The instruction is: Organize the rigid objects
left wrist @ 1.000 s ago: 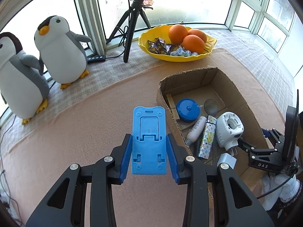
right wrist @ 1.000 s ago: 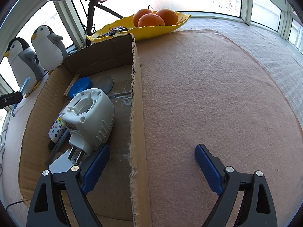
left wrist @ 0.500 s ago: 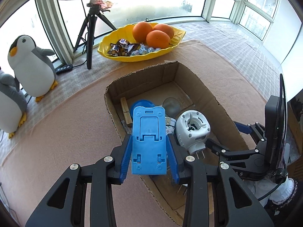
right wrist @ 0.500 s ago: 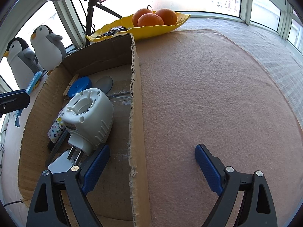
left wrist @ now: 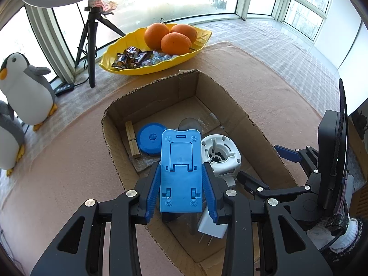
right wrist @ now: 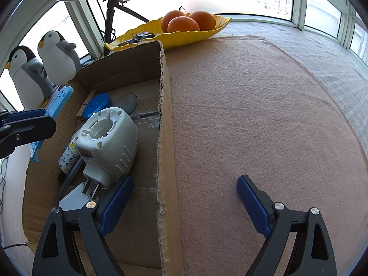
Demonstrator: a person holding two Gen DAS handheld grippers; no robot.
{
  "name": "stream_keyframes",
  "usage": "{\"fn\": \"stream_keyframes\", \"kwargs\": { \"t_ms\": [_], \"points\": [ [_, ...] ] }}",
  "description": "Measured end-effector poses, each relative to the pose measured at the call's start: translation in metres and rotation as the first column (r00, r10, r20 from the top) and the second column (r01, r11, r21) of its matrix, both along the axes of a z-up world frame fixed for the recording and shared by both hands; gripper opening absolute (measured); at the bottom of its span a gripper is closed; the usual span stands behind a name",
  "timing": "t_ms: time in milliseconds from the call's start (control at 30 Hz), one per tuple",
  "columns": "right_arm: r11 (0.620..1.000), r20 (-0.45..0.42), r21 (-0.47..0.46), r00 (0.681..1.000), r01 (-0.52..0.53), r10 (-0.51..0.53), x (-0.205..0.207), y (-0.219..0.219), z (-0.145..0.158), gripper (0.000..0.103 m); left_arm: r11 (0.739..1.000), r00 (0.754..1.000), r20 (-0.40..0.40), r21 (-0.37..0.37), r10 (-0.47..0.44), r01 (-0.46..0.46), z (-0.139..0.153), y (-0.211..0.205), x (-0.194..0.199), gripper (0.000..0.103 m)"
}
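The right gripper (right wrist: 184, 203), jaws spread wide, straddles the cardboard box (right wrist: 164, 138) wall.

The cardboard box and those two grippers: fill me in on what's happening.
A person with a gripper in each hand is sorting hard items into the box. The left gripper is shut on a blue stand, held over the box's open top. The right gripper is open and holds nothing; its jaws straddle the box's wall. A white plug-in device, a blue lid, a clothespin and a charger already lie inside.
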State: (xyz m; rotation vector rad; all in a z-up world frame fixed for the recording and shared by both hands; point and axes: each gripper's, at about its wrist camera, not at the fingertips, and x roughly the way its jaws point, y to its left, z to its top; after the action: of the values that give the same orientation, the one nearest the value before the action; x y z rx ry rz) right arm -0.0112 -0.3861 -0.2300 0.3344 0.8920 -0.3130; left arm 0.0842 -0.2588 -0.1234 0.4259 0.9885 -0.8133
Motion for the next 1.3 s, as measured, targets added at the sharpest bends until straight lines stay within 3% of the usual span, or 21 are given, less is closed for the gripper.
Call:
{"fn": "stream_keyframes", "kwargs": {
  "t_ms": [100, 200, 233, 800, 1200, 1300],
  "points": [
    [1.0, 0.0, 0.0, 1.0, 0.0, 0.0, 0.0, 0.0, 0.0, 0.089, 1.0, 1.0, -0.004, -0.005, 0.006, -0.006, 0.0, 0.001, 0.001, 0.035],
    [1.0, 0.0, 0.0, 1.0, 0.0, 0.0, 0.0, 0.0, 0.0, 0.089, 1.0, 1.0, 0.011, -0.009, 0.004, -0.004, 0.002, 0.001, 0.0, 0.061],
    [1.0, 0.0, 0.0, 1.0, 0.0, 0.0, 0.0, 0.0, 0.0, 0.089, 1.0, 1.0, 0.015, -0.013, 0.005, -0.005, 0.003, 0.001, -0.001, 0.064],
    [1.0, -0.023, -0.017, 1.0, 0.004, -0.004, 0.002, 0.001, 0.003, 0.089, 0.992, 0.994, 0.018, -0.066, 0.108, -0.107, 0.016, 0.039, 0.002, 0.064],
    [0.996, 0.032, -0.084, 0.999, -0.012, 0.014, -0.014, 0.01, 0.04, 0.089, 0.971, 0.976, 0.044, -0.123, 0.212, -0.205, 0.035, 0.078, -0.013, 0.064],
    [0.996, 0.055, -0.094, 0.998, -0.01, 0.016, -0.021, 0.013, 0.053, 0.089, 0.963, 0.968, 0.067, -0.136, 0.243, -0.233, 0.043, 0.088, -0.019, 0.071]
  ]
}}
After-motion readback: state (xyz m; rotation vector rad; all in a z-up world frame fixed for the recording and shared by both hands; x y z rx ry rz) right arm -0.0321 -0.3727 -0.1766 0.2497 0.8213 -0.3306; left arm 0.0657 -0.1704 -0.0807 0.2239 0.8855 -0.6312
